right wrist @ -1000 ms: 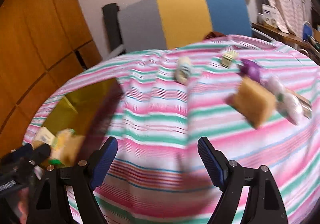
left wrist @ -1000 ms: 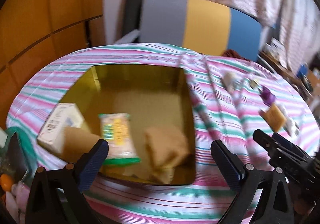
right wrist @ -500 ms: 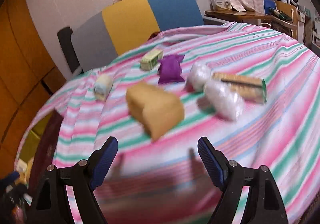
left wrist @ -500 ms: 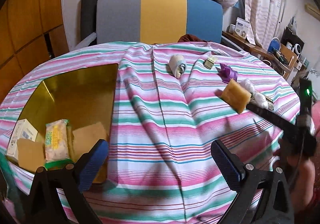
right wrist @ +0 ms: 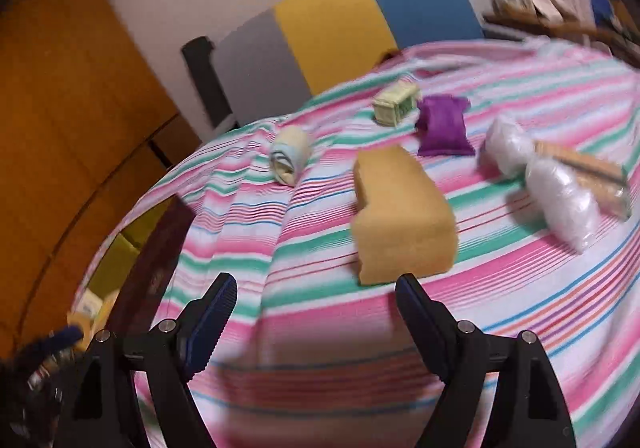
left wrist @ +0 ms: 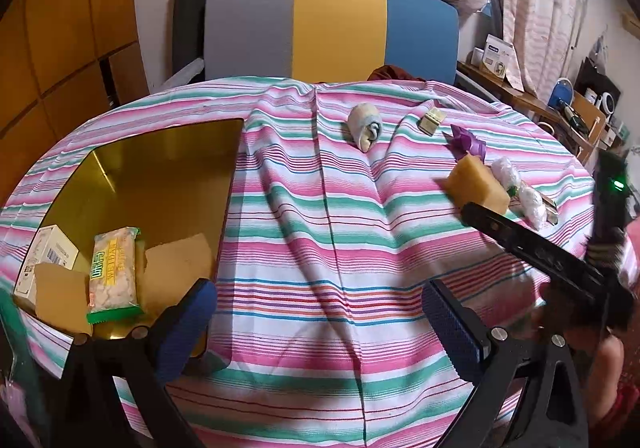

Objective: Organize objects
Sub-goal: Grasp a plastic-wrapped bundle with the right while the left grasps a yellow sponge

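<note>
A tan sponge block lies on the striped tablecloth just ahead of my right gripper, which is open and empty, its right fingertip close to the sponge's near corner. My left gripper is also open and empty, low over the cloth beside the gold tin. The tin holds a white box, a cracker pack and brown sponge pieces. A rolled cloth, a small cream packet and a purple pouch lie beyond the sponge.
Two white wrapped bundles and a long biscuit pack lie right of the sponge. A grey, yellow and blue chair back stands behind the round table. Wooden cabinets are on the left, a cluttered shelf on the right.
The left view swung right from over the tin to the middle of the table, then held still. The right gripper came closer to the sponge, which now sits larger and nearer its fingers.
</note>
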{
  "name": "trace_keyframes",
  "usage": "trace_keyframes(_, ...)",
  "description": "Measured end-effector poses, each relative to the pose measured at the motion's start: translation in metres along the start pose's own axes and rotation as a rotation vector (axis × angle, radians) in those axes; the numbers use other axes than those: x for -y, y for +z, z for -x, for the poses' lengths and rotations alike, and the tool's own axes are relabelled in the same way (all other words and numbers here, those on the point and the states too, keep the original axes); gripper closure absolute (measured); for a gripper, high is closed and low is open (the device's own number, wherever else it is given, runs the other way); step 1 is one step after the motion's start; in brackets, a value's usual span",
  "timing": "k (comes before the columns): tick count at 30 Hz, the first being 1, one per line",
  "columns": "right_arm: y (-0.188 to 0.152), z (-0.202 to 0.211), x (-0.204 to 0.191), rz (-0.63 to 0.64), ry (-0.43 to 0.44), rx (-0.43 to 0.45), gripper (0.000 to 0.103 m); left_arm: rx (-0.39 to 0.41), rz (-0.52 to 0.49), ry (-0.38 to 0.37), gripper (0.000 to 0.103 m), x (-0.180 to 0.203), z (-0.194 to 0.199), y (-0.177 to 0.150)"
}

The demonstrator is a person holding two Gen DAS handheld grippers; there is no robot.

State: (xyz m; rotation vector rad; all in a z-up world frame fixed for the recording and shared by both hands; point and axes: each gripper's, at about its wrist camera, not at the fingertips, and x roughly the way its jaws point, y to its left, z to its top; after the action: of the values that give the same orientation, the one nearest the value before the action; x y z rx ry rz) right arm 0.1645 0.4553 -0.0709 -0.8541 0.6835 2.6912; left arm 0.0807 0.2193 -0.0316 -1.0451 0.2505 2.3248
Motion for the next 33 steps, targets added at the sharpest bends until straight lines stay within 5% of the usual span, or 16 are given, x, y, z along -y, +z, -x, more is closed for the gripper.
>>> trace_keyframes(4,0.018,0.024,0.041,-0.042,-0.218,0.1,0.02,-0.003,-0.002,-0.002,0.0,0.004,-0.003,-0.001)
trace_keyframes(9,0.038,0.012,0.088,-0.062,-0.386,0.038,0.031,-0.016,0.0,-0.022,0.0,0.012,-0.006,-0.001)
trace_keyframes(16,0.036,-0.016,0.109,-0.112,-0.344,-0.034,0.05,-0.01,-0.043,-0.027,0.0,0.029,-0.007,0.002)
trace_keyframes(33,0.023,0.0,0.114,-0.158,-0.401,0.061,0.055,0.008,-0.054,-0.158,0.0,0.102,-0.043,0.048)
